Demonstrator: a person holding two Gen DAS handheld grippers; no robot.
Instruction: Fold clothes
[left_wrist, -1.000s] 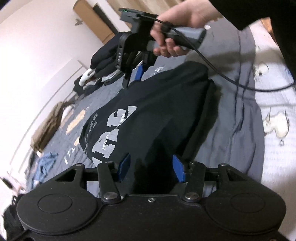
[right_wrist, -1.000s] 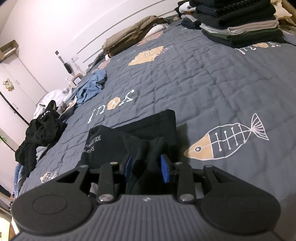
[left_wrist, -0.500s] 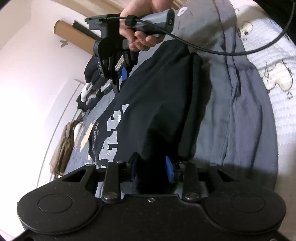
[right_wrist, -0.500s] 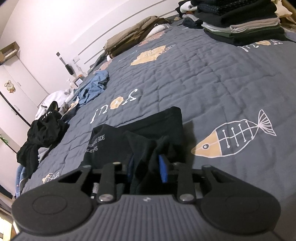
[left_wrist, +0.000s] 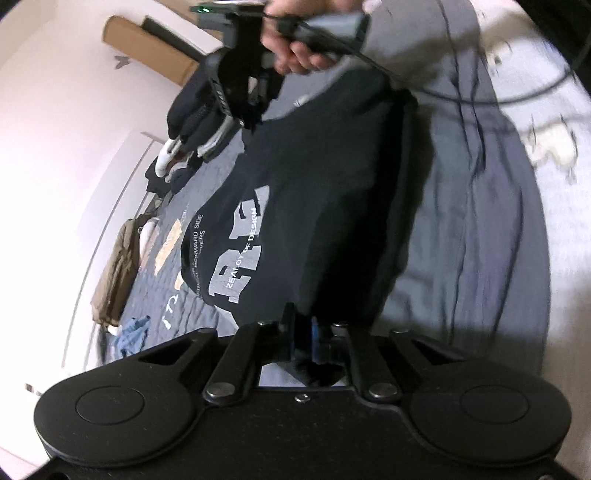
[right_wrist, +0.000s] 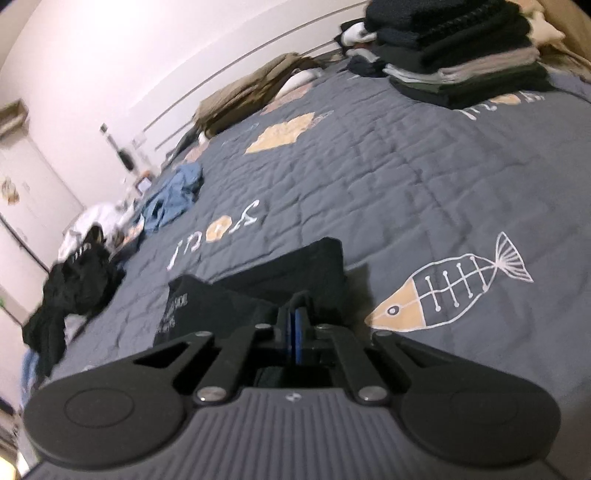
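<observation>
Grippers angled down, pinching shirt

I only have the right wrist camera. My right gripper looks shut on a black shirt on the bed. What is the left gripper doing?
Observer: The left gripper is closing its jaws on the near edge of the shirt, with fabric between them.
Operator: Where on the shirt is my right gripper?
Observer: The right gripper pinches the far corner, across the shirt from the left one.
Operator: Which side of the shirt faces up?
Observer: The printed side: large grey letters show near the left edge in the left wrist view.
</observation>
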